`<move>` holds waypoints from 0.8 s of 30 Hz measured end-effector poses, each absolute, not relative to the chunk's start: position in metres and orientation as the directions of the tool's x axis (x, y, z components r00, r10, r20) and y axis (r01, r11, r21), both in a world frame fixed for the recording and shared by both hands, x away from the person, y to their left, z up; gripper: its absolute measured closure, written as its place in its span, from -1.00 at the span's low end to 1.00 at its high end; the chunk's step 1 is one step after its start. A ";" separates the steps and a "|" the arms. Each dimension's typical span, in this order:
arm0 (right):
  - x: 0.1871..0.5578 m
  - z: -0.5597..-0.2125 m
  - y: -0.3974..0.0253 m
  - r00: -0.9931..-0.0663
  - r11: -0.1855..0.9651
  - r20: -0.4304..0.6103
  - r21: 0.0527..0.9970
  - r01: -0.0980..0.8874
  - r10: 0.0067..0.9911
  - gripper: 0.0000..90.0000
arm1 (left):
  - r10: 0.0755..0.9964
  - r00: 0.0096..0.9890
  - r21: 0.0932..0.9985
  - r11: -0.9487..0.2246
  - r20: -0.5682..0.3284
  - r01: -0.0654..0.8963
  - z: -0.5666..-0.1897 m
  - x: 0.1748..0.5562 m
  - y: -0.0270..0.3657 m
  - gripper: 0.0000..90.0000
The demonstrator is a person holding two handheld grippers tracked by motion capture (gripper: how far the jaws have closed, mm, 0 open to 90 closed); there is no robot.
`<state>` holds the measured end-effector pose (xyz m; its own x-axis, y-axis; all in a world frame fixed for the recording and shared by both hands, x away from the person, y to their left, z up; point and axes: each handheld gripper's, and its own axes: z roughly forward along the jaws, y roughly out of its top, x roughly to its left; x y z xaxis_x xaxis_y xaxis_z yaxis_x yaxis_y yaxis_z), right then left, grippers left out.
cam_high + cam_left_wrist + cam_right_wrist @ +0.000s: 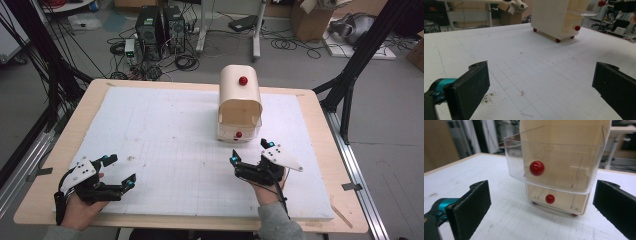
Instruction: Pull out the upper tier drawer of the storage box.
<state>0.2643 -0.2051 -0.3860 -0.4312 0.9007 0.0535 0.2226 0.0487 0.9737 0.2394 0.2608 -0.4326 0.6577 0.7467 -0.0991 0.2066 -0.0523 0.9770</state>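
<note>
A small cream drawer cabinet [240, 90] stands on the white gridded board [165, 135], right of the middle. A red knob [243, 80] sits on its top. In the right gripper view its clear upper drawer [564, 167], with a red knob [537, 168], sticks out past the lower drawer [559, 200], whose own red knob [550, 199] is smaller. My right gripper [250, 152] is open just in front of the cabinet, jaws wide and empty. My left gripper [120, 171] is open near the board's front left corner, holding nothing. The left gripper view has the cabinet [551, 17] far off.
The board lies on a wooden table [320, 150]. Small crumbs and specks [487, 97] dot the board near my left gripper. Beyond the table, computer towers [160, 27], cables and cardboard boxes [312, 20] sit on the floor. Black stand legs [357, 60] flank both table sides.
</note>
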 end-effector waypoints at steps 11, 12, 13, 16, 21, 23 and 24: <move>0.260 -0.394 -0.259 -0.551 0.048 0.090 0.972 0.231 0.830 -1.00 | 0.724 0.681 0.981 -0.026 -0.115 0.194 -0.428 0.234 0.254 -0.96; 0.259 -0.395 -0.263 -0.556 0.049 0.089 0.972 0.228 0.827 -1.00 | 0.721 0.683 0.981 -0.022 -0.118 0.194 -0.428 0.234 0.254 -0.96; 0.258 -0.395 -0.266 -0.562 0.054 0.083 0.973 0.222 0.823 -1.00 | 0.722 0.682 0.981 -0.019 -0.120 0.193 -0.428 0.233 0.254 -0.96; 0.255 -0.396 -0.275 -0.591 0.054 0.080 0.977 0.207 0.803 -1.00 | 0.717 0.686 0.982 -0.013 -0.124 0.190 -0.427 0.233 0.254 -0.96; 0.250 -0.399 -0.288 -0.613 0.045 0.084 0.980 0.192 0.786 -1.00 | 0.700 0.704 0.986 -0.001 -0.121 0.170 -0.425 0.230 0.252 -0.96; 0.249 -0.400 -0.293 -0.630 0.051 0.076 0.982 0.180 0.773 -1.00 | 0.696 0.708 0.986 -0.003 -0.120 0.169 -0.425 0.229 0.252 -0.96; 0.248 -0.400 -0.296 -0.642 0.050 0.079 0.982 0.180 0.763 -1.00 | 0.696 0.708 0.985 -0.003 -0.120 0.170 -0.425 0.229 0.252 -0.96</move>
<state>0.2479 -0.2958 -0.4003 -0.6417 0.7629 0.0789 0.1797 0.0495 0.9825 0.2292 0.2515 -0.4246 0.7082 0.6957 -0.1202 0.1699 -0.0027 0.9855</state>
